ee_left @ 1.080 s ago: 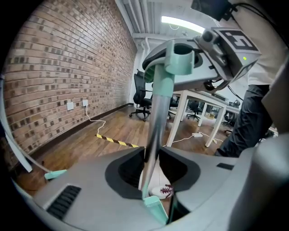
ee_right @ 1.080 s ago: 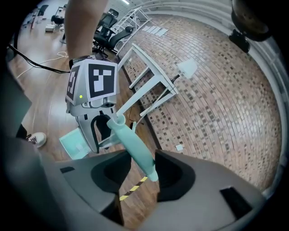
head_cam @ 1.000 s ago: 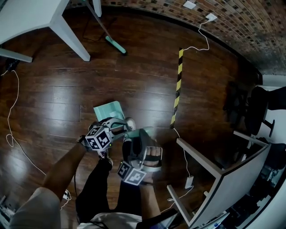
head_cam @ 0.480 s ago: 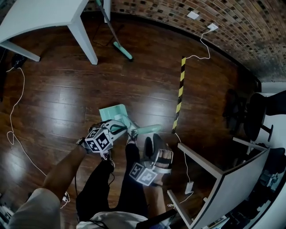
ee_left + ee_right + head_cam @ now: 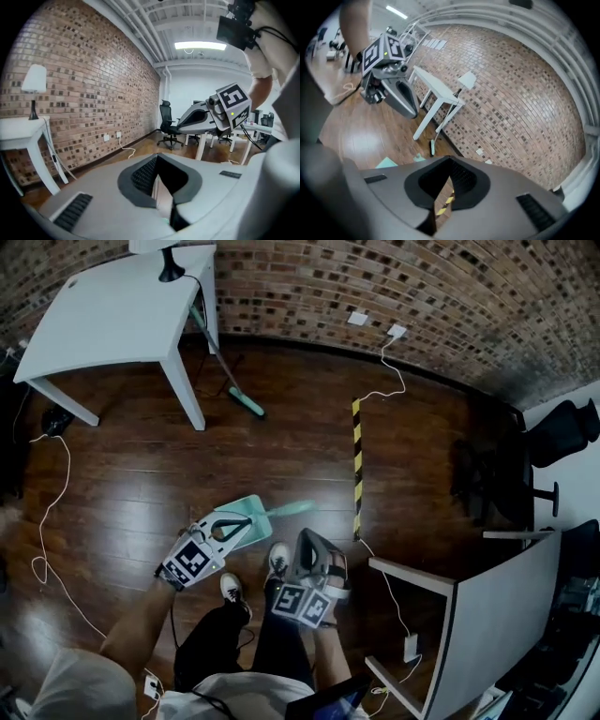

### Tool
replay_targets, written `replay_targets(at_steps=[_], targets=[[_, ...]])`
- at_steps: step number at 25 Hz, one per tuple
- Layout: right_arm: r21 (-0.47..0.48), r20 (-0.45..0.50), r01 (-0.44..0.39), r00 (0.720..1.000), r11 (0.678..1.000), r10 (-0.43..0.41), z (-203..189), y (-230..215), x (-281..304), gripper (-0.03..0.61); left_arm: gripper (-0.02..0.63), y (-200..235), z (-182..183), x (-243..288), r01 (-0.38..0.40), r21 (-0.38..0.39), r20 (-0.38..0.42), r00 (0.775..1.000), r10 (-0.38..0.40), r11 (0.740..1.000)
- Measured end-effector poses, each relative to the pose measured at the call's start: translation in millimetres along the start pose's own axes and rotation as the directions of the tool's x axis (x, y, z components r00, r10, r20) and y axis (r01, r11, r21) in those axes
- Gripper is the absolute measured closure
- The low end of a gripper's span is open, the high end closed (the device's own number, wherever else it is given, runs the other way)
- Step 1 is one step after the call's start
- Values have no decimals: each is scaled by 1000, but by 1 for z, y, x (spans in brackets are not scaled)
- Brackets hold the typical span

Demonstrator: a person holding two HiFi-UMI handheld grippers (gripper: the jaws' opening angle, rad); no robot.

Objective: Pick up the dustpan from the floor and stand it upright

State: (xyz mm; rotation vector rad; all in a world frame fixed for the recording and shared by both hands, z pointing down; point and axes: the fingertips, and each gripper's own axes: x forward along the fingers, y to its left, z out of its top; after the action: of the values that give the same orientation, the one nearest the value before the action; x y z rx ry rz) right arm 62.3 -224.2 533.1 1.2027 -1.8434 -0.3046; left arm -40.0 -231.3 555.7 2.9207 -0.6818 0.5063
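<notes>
Both claws are up off the floor here. The left claw (image 5: 225, 529) has just snapped shut, and its own view shows the left claw (image 5: 158, 187) with only a thin slit between the jaws and nothing in it. Same story on the other side: the right claw (image 5: 312, 545) has just closed too, and the right gripper view has the right claw (image 5: 443, 201) with jaws together and empty, a sliver of floor showing through the gap. The teal dustpan (image 5: 247, 514) sits on the dark wooden floor (image 5: 141, 474) just ahead of the left claw, its handle (image 5: 292, 509) pointing to the right of the head view; whether the claw touches it, I cannot tell from above. The person's shoe (image 5: 277, 559) is planted between the two claws. Further back, a teal-headed broom (image 5: 246, 405) leans by the white tabletop (image 5: 112, 315) at the brick wall (image 5: 422, 287), and a yellow-and-black tape strip (image 5: 356, 465) runs along the floor, well apart from the dustpan.
</notes>
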Motion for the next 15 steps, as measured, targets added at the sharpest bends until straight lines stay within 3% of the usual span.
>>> replay_targets(at_steps=[2,5,9,12,15], targets=[[102,67,2,998,995,-9,26,-18,-21,594,601,-3,33,-23,-51,36,41,998,50,998],[244,174,-31,985,969,-13,54,-43,-63,594,601,-19,84,-59,-130,12,92,987,128,991],[471,335,-132,942,872,-38,79,-87,-116,598,601,-35,152,-95,-221,29,169,962,214,975],[500,449,-216,893,839,-38,107,-116,-147,597,602,-28,191,-127,-295,45,252,928,275,954],[508,528,-311,849,803,-5,130,-129,-170,597,601,-34,232,-157,-357,-5,326,882,339,934]])
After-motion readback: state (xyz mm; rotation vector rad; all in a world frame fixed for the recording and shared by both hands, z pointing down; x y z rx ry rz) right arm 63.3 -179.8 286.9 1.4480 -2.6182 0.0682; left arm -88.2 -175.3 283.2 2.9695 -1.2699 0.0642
